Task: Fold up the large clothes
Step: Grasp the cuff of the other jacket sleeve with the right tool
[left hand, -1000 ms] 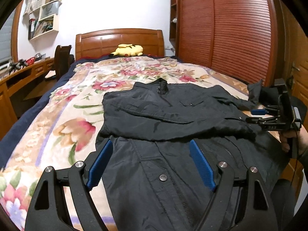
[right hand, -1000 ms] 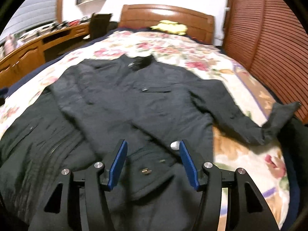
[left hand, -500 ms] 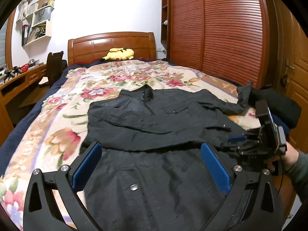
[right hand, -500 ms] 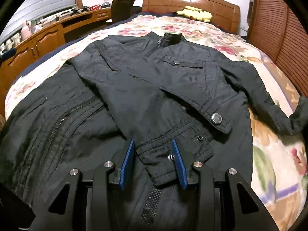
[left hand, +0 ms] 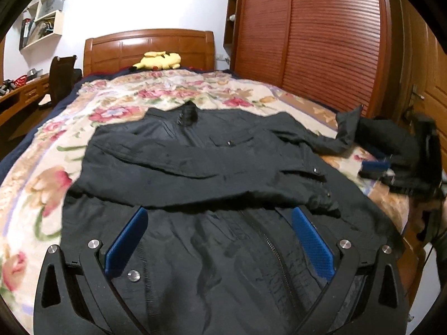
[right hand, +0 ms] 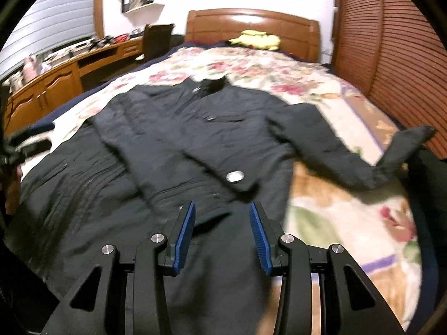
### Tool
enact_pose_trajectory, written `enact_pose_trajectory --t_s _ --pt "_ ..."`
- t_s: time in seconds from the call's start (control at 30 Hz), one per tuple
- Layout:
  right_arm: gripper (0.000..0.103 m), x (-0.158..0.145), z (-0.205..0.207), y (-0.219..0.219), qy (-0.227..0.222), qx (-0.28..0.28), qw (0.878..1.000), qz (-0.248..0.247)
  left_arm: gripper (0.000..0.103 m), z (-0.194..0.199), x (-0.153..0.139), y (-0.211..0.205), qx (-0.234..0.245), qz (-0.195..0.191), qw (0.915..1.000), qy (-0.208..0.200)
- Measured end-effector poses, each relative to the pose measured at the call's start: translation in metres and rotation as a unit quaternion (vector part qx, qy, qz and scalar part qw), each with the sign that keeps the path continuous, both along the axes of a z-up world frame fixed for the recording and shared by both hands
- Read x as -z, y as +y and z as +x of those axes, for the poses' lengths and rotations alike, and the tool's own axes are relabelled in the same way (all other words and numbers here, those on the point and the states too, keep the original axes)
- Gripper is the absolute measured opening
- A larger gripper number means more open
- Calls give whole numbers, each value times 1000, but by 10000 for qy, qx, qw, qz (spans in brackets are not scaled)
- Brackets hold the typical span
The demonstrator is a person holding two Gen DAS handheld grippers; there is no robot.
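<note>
A large black jacket (left hand: pixel 212 173) lies face up on the floral bedspread (left hand: pixel 117 103), collar toward the headboard. One sleeve is folded across the chest; the other sleeve (right hand: pixel 360 164) stretches out to the right. My left gripper (left hand: pixel 220 217) is wide open and empty, hovering over the jacket's lower front by the zipper. My right gripper (right hand: pixel 222 212) is open and empty above the jacket's lower right hem, just below the cuff snap button (right hand: pixel 235 177). It also shows in the left wrist view (left hand: pixel 374 166), blurred at the bed's right side.
A yellow plush toy (left hand: pixel 157 60) lies by the wooden headboard (left hand: pixel 148 47). A slatted wooden wardrobe (left hand: pixel 313 36) stands right of the bed. A desk (right hand: pixel 64 75) and dark chair (right hand: pixel 156 39) stand to the left. Another dark garment (left hand: pixel 391 139) lies at the bed's right edge.
The right gripper's jaws opened wider and it pulled back from the folded sleeve's cuff. The left gripper shifted closer over the jacket's lower front, still open.
</note>
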State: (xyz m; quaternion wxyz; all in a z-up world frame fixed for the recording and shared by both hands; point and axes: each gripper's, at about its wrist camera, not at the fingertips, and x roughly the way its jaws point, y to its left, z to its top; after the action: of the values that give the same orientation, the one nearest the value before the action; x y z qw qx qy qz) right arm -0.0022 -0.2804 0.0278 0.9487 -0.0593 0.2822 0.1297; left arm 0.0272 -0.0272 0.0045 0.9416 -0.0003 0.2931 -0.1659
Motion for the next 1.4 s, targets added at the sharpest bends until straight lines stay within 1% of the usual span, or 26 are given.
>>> enact_pose_trajectory --t_s 0.07,0.1,0.13,0.2,0.33,0.5,0.63,0.73,0.87,0.97,1.03,1.13,1.2,1.23,1.3,1.37,1.4 --pt "42 -4 2 -12 -68 196 9998 36 103 2 9 -4 14 72 9999 74" --pt "45 -6 2 -16 -91 284 9995 59 103 3 12 -6 28 102 9999 109" --pt "53 -8 4 -20 -99 362 9993 91 103 4 16 -8 48 141 9998 152" --pt "58 -12 7 -31 -109 516 9984 212 103 4 22 -10 64 197 9996 193" --pt "60 -21 22 -42 -134 870 9959 231 103 3 29 -15 95 320 9992 240" --pt "60 -37 40 -64 -233 1366 9903 107 103 1 32 -16 99 401 9990 196" --pt "60 -53 54 -80 -288 1744 9841 163 103 1 32 -16 97 397 9990 185" --pt "60 -58 67 -92 -257 2057 9781 201 103 1 32 -16 92 400 9990 175" --pt "60 -56 87 -104 -112 2410 9693 480 103 2 32 -16 117 398 9989 195" --pt "60 -54 101 -105 -35 2553 9660 405 103 3 31 -16 132 391 9989 216" --pt "60 -56 109 -106 35 2588 9648 463 103 3 31 -17 148 384 9989 210" --pt "60 -54 122 -112 255 2634 9615 744 103 3 31 -17 151 384 9989 200" --pt "60 -52 131 -109 359 2700 9600 654 103 3 31 -18 164 379 9990 191" --pt "59 -49 135 -105 437 2757 9585 585 103 2 32 -17 168 378 9990 193" --pt "55 -46 143 -103 540 2769 9576 582 103 3 33 -17 179 379 9989 201" --pt "52 -41 151 -99 633 2909 9535 464 103 3 33 -18 189 378 9989 209" --pt "45 -42 154 -100 657 2945 9524 425 103 4 33 -18 194 375 9989 213"
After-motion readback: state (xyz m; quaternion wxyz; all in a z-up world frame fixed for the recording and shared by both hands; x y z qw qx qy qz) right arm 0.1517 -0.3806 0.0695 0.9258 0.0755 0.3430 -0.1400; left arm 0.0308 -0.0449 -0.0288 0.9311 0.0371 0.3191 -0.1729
